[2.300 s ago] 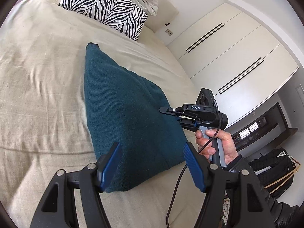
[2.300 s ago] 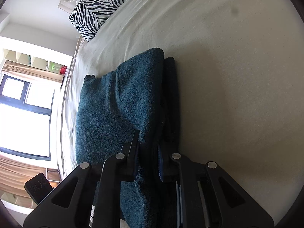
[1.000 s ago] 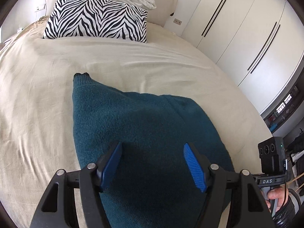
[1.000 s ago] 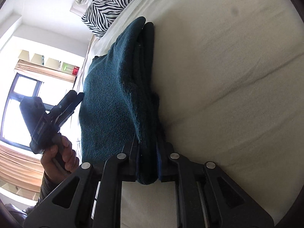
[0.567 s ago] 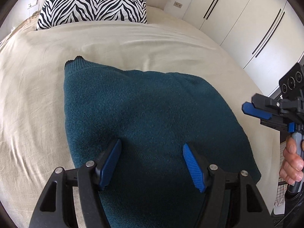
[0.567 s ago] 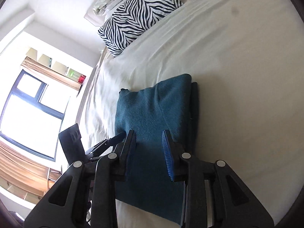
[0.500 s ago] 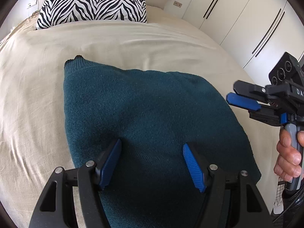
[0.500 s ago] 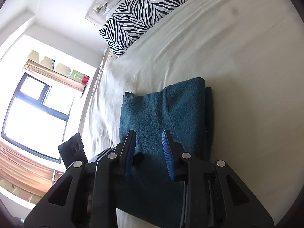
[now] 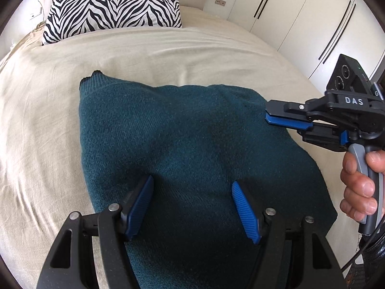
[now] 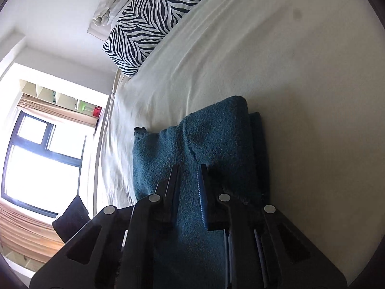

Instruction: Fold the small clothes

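A dark teal knitted sweater (image 9: 187, 144) lies folded flat on the beige bed sheet (image 9: 41, 120). My left gripper (image 9: 192, 200) is open and empty, its blue pads just above the sweater's near part. My right gripper (image 9: 276, 118) comes in from the right over the sweater's right edge; it also shows in the right wrist view (image 10: 189, 175), with its jaws a small way apart over the sweater (image 10: 216, 130) and nothing between them. The sweater's folded layers stack at its right edge in that view.
A zebra-striped pillow (image 9: 113, 7) and a white pillow lie at the head of the bed. White wardrobe doors (image 9: 312, 24) stand to the right. A window (image 10: 41, 159) with curtains is on the bed's far side.
My right gripper let go of the sweater's edge and opened, and the lifted fold came down flat. The right gripper then moved in over the sweater's right side. My left gripper stayed open.
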The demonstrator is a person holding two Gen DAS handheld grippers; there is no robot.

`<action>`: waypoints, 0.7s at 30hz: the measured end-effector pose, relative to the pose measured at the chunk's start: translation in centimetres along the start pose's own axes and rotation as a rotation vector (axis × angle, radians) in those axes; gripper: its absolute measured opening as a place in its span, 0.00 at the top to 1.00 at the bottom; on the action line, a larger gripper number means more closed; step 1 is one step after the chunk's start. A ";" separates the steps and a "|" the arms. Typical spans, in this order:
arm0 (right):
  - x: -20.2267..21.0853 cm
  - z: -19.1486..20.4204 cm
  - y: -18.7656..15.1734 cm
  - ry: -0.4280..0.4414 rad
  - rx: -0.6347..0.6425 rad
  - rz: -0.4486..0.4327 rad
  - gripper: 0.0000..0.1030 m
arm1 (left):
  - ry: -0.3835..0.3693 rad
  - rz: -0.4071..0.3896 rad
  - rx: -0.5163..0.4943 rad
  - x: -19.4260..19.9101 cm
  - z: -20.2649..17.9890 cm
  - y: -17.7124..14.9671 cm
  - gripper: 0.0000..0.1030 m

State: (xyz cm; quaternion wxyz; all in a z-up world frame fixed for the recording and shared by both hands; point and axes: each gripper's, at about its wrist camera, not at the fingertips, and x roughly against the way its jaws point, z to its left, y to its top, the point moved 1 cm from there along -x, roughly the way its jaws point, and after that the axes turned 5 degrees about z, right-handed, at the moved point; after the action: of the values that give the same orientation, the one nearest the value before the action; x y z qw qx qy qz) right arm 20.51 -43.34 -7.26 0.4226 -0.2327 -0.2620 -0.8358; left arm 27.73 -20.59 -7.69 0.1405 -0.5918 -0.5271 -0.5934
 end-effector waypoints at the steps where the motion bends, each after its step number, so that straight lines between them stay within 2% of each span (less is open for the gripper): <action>1: 0.3 0.5 -0.8 0.010 0.017 0.007 0.86 | 0.001 -0.001 -0.001 0.0 0.0 0.0 0.33; 4: 1.3 0.6 -3.8 -0.001 0.047 0.025 0.86 | 0.009 -0.006 -0.004 0.1 -0.2 -0.2 0.33; 7: 0.8 -1.7 -6.3 -0.063 0.036 0.055 0.86 | 0.017 -0.008 -0.006 0.1 -0.4 -0.2 0.33; 10: 2.1 -3.7 -7.8 0.018 0.007 0.015 0.87 | 0.032 -0.012 -0.018 0.0 -0.7 -0.3 0.33; 13: 4.0 -3.8 -9.0 0.007 -0.012 -0.027 0.86 | 0.033 -0.018 -0.012 0.2 -0.8 -0.3 0.33; 16: 4.8 -2.3 -10.7 0.032 0.041 -0.017 0.79 | 0.039 -0.044 -0.011 1.0 -1.0 -0.6 0.33; 18: 3.6 -2.1 -11.6 -0.029 0.075 0.040 0.63 | 0.036 -0.074 0.002 2.0 -0.9 -1.3 0.32; 19: 3.1 -2.4 -12.1 -0.049 0.093 0.060 0.59 | 0.033 -0.086 0.005 2.5 -0.9 -1.7 0.32; 21: 3.5 -2.6 -12.6 -0.050 0.106 0.045 0.59 | 0.042 -0.104 0.000 3.8 -1.1 -2.7 0.32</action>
State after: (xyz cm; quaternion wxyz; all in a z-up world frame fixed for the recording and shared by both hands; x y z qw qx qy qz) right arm 7.74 -40.66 -10.11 0.4466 -0.2366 -0.3108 -0.8050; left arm 24.01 -18.63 -5.47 0.1203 -0.5511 -0.5540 -0.6123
